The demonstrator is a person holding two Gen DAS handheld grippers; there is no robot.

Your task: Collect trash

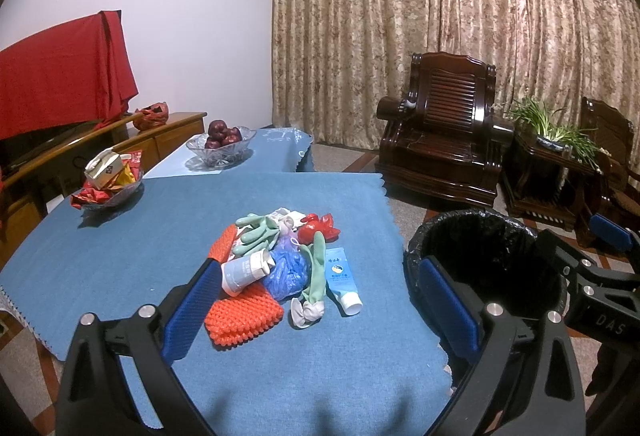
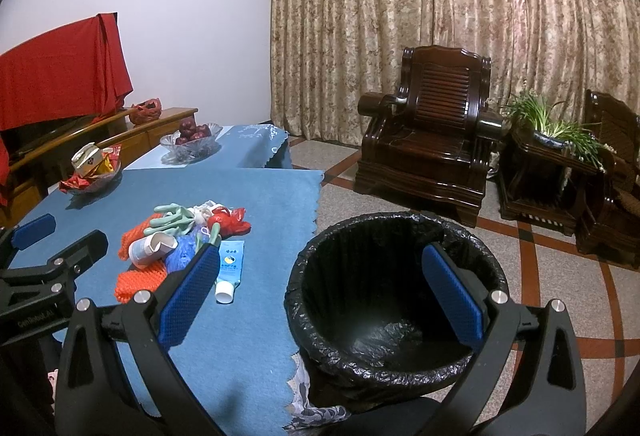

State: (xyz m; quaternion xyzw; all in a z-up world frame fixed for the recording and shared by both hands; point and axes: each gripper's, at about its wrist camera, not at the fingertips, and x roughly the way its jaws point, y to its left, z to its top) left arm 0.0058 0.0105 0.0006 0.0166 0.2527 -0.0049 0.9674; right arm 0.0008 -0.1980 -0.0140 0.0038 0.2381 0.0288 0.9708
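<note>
Left wrist view shows, nearest the lens, the left gripper with its blue pads spread wide and nothing between them, poised above the blue tablecloth. Just past the fingertips lies the trash pile: an orange knobbly mat, a white cup on its side, a crumpled blue bag, pale green rubber gloves, a red wrapper and a hand-cream tube lying flat at the pile's right edge. To the right, off the table's edge, stands the bin with a black liner.

From the right wrist view, the right gripper is likewise wide open and empty, held over the gap between table and bin, whose liner looks bare inside as far as can be seen.

Farther back on the table sit a dish of snack packets and a glass bowl of apples, which are probably not part of the job. Beyond them are a dark wooden armchair and patterned curtains.

By the look of it, collecting has not begun; this is the approach to a first pick. The next move calls for lowering one gripper onto a single item. The tube, lying apart from the tangle, seems easiest; it then needs carrying over the bin's rim before release.
</note>
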